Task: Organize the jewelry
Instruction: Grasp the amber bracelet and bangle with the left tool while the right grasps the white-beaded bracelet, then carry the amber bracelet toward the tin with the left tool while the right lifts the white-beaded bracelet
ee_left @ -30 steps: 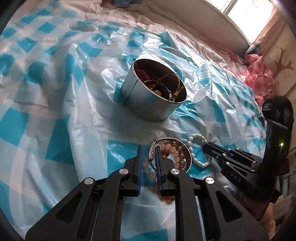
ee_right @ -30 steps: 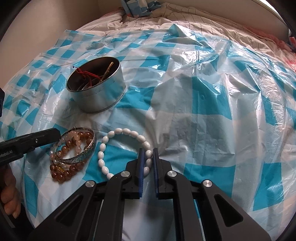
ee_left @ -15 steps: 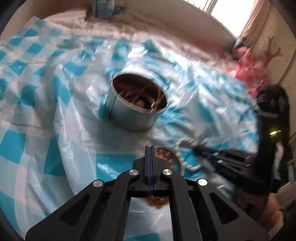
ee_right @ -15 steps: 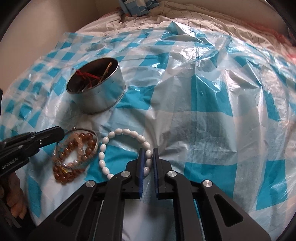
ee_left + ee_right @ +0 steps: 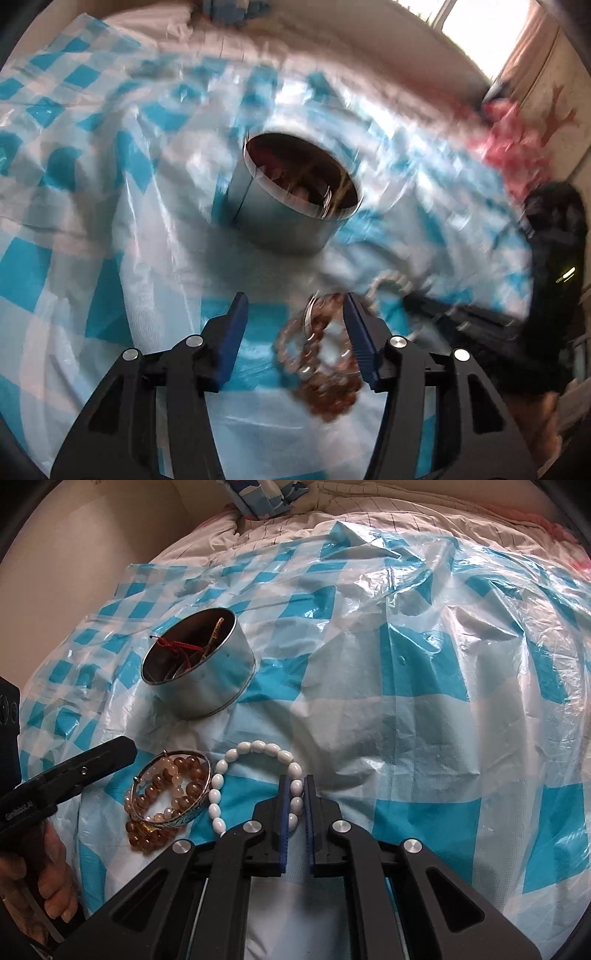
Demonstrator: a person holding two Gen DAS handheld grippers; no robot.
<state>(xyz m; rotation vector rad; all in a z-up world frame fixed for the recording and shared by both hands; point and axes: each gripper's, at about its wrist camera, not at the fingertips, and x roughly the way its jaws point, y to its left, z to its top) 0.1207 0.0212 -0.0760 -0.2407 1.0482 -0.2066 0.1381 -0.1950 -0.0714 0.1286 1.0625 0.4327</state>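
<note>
My left gripper [image 5: 294, 299] hovers just over a heap of brown bead bracelets [image 5: 325, 369] threaded through a silver bangle [image 5: 192, 812]. Its jaws are opening; the heap lies between them, close to the right pad, and nothing is pinched. That view is blurred. My right gripper [image 5: 295, 786] is shut on the near side of a white bead bracelet [image 5: 258, 746], which lies flat on the sheet. The brown beads [image 5: 166, 797] sit just left of it. A round metal tin [image 5: 207, 686] with red cord and gold pieces inside stands farther back; it is also in the left wrist view [image 5: 280, 221].
Everything lies on a crinkled blue-and-white checked plastic sheet [image 5: 424, 701] spread over a bed. A hand [image 5: 48, 878] holds the left tool at the lower left. Pink bedding [image 5: 513, 147] is bunched at the far right. A folded blue cloth [image 5: 266, 498] lies at the back.
The left jaws stood slightly apart over the brown beads, closed fully half a second ago, and now stand wide apart. The right gripper has stayed on the white bracelet.
</note>
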